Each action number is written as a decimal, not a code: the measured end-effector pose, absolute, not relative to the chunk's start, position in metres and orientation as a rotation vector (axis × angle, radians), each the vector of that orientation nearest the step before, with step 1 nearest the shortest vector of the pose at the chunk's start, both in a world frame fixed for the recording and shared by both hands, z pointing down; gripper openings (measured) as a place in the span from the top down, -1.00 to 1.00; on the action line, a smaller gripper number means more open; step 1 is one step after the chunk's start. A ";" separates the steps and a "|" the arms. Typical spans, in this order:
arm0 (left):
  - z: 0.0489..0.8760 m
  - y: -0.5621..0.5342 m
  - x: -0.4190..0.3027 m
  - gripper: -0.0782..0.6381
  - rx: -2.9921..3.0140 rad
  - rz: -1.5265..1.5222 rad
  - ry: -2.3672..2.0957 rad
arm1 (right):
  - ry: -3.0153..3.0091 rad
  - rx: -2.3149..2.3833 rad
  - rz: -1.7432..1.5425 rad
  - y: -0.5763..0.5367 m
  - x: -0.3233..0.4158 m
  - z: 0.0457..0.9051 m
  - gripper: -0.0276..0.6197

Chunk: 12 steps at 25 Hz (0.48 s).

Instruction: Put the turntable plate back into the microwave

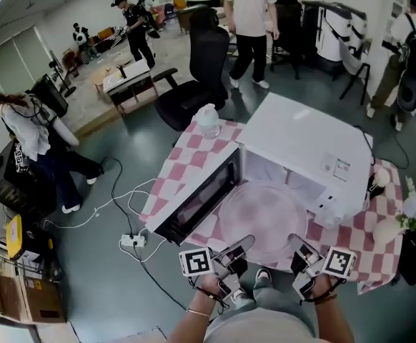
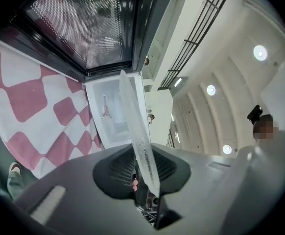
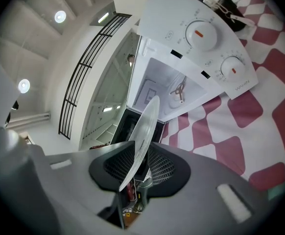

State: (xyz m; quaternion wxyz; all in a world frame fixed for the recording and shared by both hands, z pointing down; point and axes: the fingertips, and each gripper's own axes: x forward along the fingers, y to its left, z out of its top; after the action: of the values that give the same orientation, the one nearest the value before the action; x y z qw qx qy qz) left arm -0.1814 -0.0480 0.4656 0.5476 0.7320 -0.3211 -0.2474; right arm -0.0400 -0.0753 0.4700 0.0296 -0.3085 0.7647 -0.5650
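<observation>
Your left gripper (image 1: 242, 247) and right gripper (image 1: 299, 246) each pinch the near rim of the plate (image 1: 261, 214) — in both gripper views the glass edge runs straight between the pads, jaws closed on it, nothing else in them. Plate is clear round glass with a raised lip and a faint ribbed texture at the rim. It looks whole, and the pink checks of the tablecloth (image 1: 169, 181) show through it. You hold it roughly flat in the air in front of the microwave (image 1: 304, 138), far edge about at the mouth. Door (image 1: 197, 197) stands wide open on your left, so that part is done. Cavity (image 3: 164, 89) is empty apart from a small three-arm hub (image 3: 179, 92) on its floor. So: plate in hand and lined up, about halfway I'd say. Left to do — slide it in, seat it centred on the hub, let go, pull both grippers out; task says nothing about shutting the door
</observation>
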 end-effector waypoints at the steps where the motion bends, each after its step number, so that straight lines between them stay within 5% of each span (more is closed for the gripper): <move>1: 0.468 -0.048 -0.177 0.62 1.702 -0.597 -0.750 | 2.381 -0.911 -1.708 -0.077 -0.041 0.467 0.65; 12: 0.481 -0.050 -0.168 0.66 1.633 -0.663 -0.712 | 2.326 -0.971 -1.759 -0.079 -0.035 0.484 0.66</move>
State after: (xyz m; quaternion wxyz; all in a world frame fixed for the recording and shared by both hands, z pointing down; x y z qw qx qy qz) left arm -0.1676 -0.0504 0.4812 0.5813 0.6990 -0.3048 -0.2837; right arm -0.0351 -0.0787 0.4836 0.0341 -0.3157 0.7564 -0.5719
